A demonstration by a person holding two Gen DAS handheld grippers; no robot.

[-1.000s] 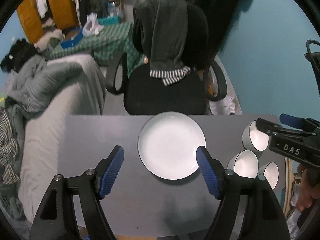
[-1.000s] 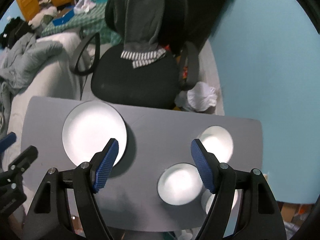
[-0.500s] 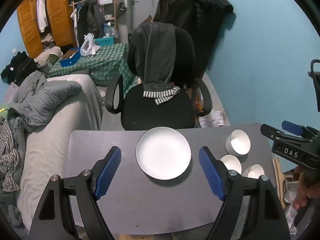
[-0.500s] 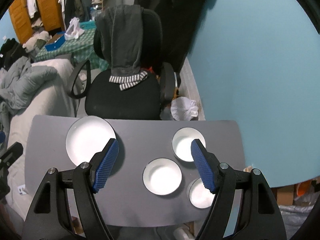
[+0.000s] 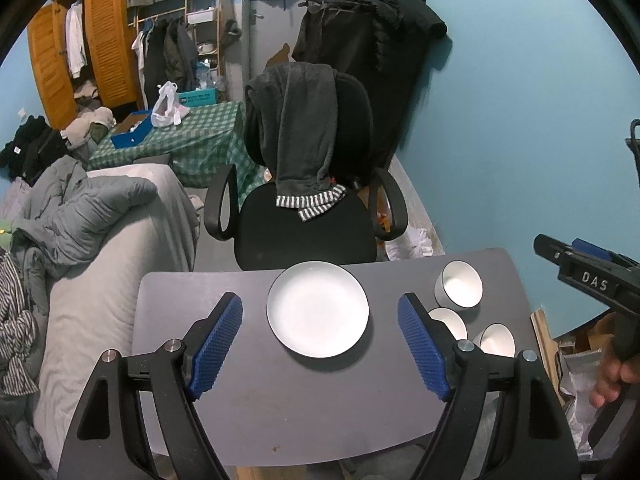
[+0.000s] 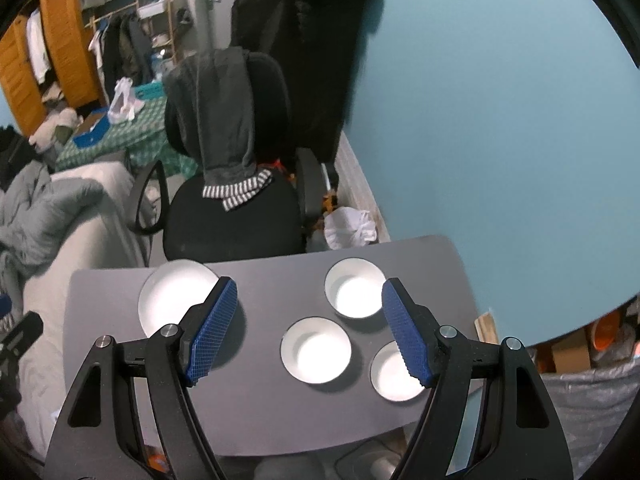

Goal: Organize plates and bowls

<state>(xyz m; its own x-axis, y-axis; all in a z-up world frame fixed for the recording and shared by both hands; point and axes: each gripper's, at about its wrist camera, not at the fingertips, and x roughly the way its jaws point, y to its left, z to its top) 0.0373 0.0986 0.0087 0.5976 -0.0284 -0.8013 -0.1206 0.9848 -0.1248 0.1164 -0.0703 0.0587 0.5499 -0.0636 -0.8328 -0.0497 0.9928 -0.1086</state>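
A white plate (image 5: 317,309) lies on the grey table (image 5: 280,412) near its far edge, and shows too in the right wrist view as the plate (image 6: 172,300). Three white bowls stand to its right: the far bowl (image 6: 354,294), the middle bowl (image 6: 316,350) and the near bowl (image 6: 394,372). My left gripper (image 5: 320,344) hangs high above the plate, open and empty. High above the bowls, my right gripper (image 6: 308,330) is open with nothing in it. Part of the right gripper's body (image 5: 592,280) shows at the right edge of the left wrist view.
A black office chair (image 5: 304,200) draped with a dark garment stands just behind the table. A bed with grey bedding (image 5: 92,220) runs along the left. The blue wall (image 6: 480,120) is at the right, with a white bag (image 6: 350,226) on the floor.
Both grippers have risen and drawn back from the table, so plate and bowls look smaller and more of the room shows. The left jaws stand slightly wider. Plate and bowls have not moved.
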